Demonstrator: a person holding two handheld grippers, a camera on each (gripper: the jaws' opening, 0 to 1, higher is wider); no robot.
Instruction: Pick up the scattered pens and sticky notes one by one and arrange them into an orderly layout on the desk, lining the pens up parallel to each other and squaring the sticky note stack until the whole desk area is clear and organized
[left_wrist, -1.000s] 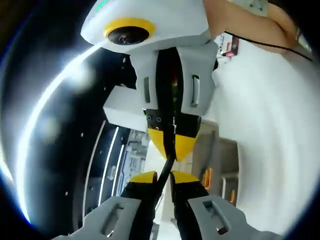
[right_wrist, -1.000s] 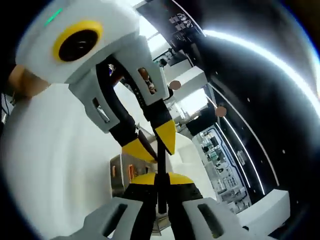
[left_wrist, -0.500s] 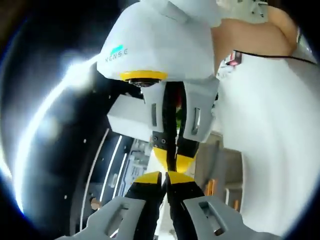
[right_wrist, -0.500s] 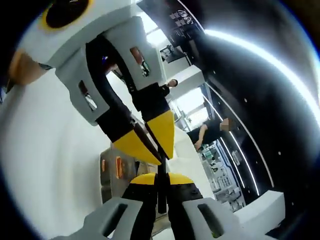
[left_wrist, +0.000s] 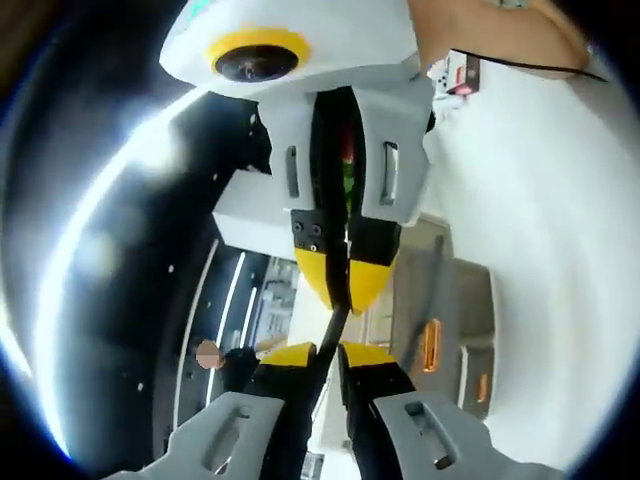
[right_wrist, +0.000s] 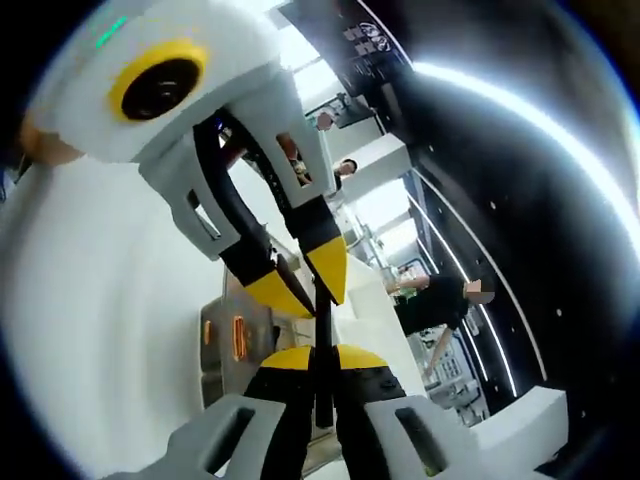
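Observation:
A thin black pen (left_wrist: 334, 330) runs from between my left gripper's (left_wrist: 330, 356) yellow-tipped jaws up to the right gripper (left_wrist: 348, 285), which faces it nose to nose. Both pairs of jaws are closed on the pen, one at each end. In the right gripper view the same pen (right_wrist: 322, 335) stands upright between my right gripper's (right_wrist: 320, 358) shut jaws. Its upper end sits between the left gripper's (right_wrist: 305, 283) yellow tips. Both views are tilted up off the desk toward the ceiling.
A dark ceiling with bright light strips (left_wrist: 100, 210) curves across both views. A person's arm (left_wrist: 490, 30) and a wide white surface (left_wrist: 560, 260) lie to the right. A person in black (right_wrist: 440, 300) stands in the background, near a grey cabinet with orange handles (right_wrist: 235, 340).
Half a second ago the two grippers were closer together; now they have drawn back to about their earlier spacing, with the pen still between them. A person in black has walked across the background.

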